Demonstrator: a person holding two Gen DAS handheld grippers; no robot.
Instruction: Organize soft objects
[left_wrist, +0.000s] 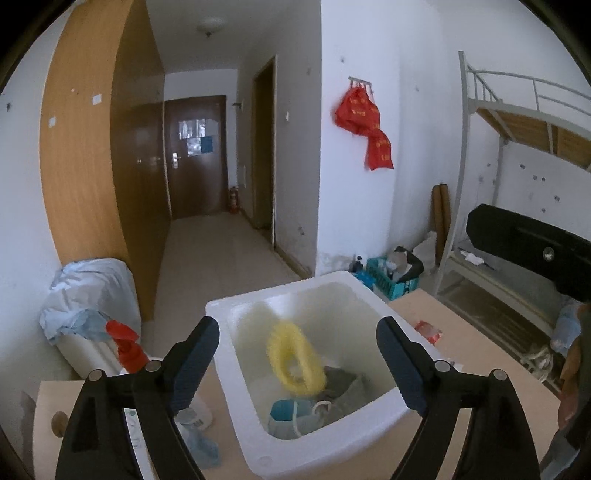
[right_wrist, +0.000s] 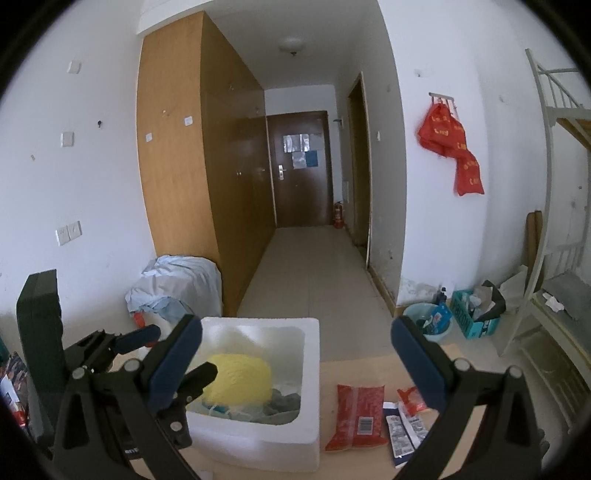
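Note:
A white foam box (left_wrist: 280, 291) stands on the pale table (left_wrist: 480, 354). My left gripper (left_wrist: 299, 365) is open above its near side. A yellow fluffy ring (left_wrist: 295, 358) shows blurred between the fingers, over the box's inside; neither pad touches it. Under it lie a teal cloth (left_wrist: 286, 410) and a grey cloth (left_wrist: 345, 380). In the right wrist view the foam box (right_wrist: 258, 323) holds the yellow ring (right_wrist: 238, 380), with the left gripper (right_wrist: 170, 356) open beside it. My right gripper (right_wrist: 297, 365) is open with nothing between its fingers, right of the box.
A red packet (right_wrist: 356, 417) and small sachets (right_wrist: 402, 424) lie on the table right of the box. A red spray bottle (left_wrist: 125, 347) stands at the left. A cloth-covered bin (left_wrist: 92, 291), a wardrobe (left_wrist: 85, 166) and a bunk frame (left_wrist: 480, 206) surround the table.

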